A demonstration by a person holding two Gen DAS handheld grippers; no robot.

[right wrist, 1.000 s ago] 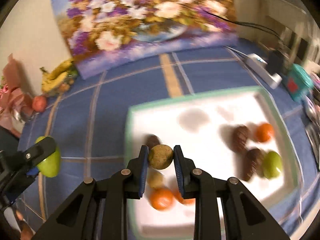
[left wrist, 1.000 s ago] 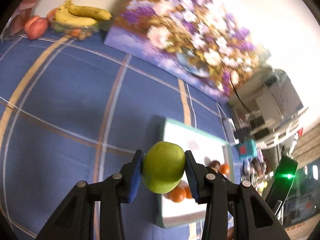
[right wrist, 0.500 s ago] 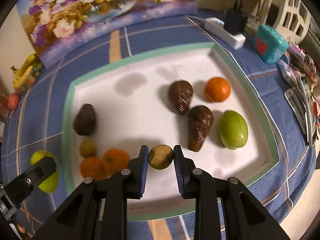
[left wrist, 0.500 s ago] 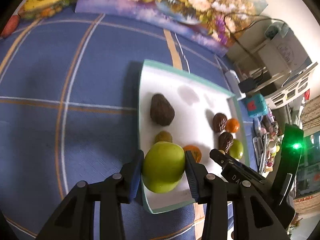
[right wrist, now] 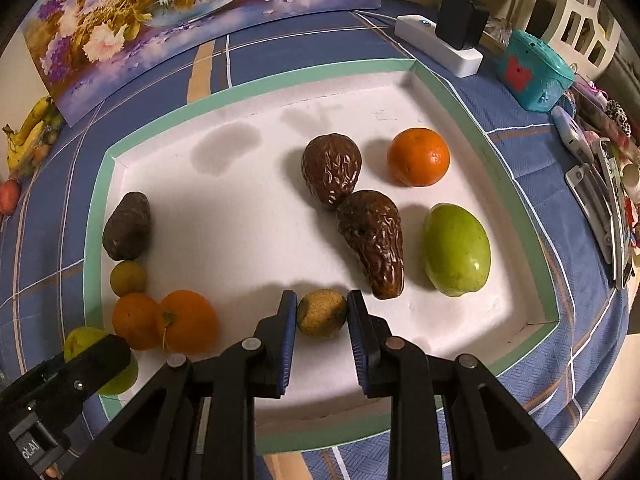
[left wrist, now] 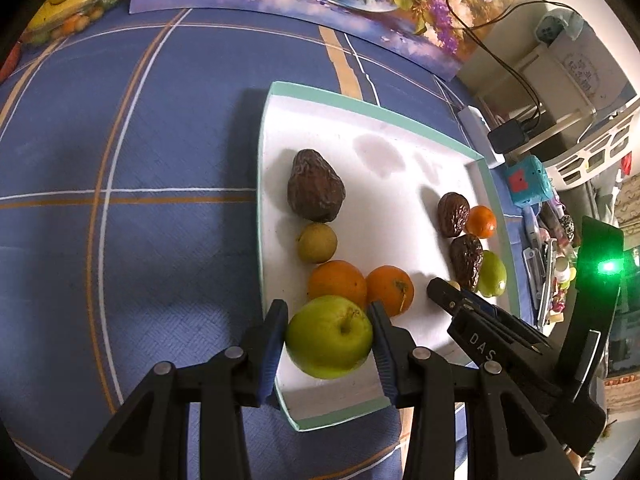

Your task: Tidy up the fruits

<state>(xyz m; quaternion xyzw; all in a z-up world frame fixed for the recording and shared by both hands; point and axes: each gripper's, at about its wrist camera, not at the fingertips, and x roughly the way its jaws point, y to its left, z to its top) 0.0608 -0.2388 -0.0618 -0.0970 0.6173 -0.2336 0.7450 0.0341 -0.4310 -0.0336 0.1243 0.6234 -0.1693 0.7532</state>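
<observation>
My left gripper [left wrist: 329, 338] is shut on a green apple [left wrist: 328, 340] and holds it over the near left corner of the white tray [left wrist: 352, 104]. My right gripper [right wrist: 322, 314] is shut on a small brownish-yellow round fruit [right wrist: 322, 313], low over the tray's [right wrist: 248, 84] near middle. In the tray lie two oranges [right wrist: 164, 326] and a small yellow-green fruit [right wrist: 128, 278] at the left, three dark wrinkled avocados [right wrist: 372, 236], a third orange [right wrist: 418, 156] and a green mango [right wrist: 456, 250]. The green apple also shows in the right wrist view [right wrist: 86, 340].
The tray sits on a blue checked tablecloth [left wrist: 120, 160]. A flower painting [right wrist: 172, 12] leans at the back. Bananas [right wrist: 28, 132] and other fruit lie far left. A power strip [right wrist: 436, 46], a teal box [right wrist: 536, 70] and clutter stand right of the tray.
Both grippers moved forward and lower over the tray, each still holding its fruit. The apple now hangs over the tray's near left corner beside the two oranges.
</observation>
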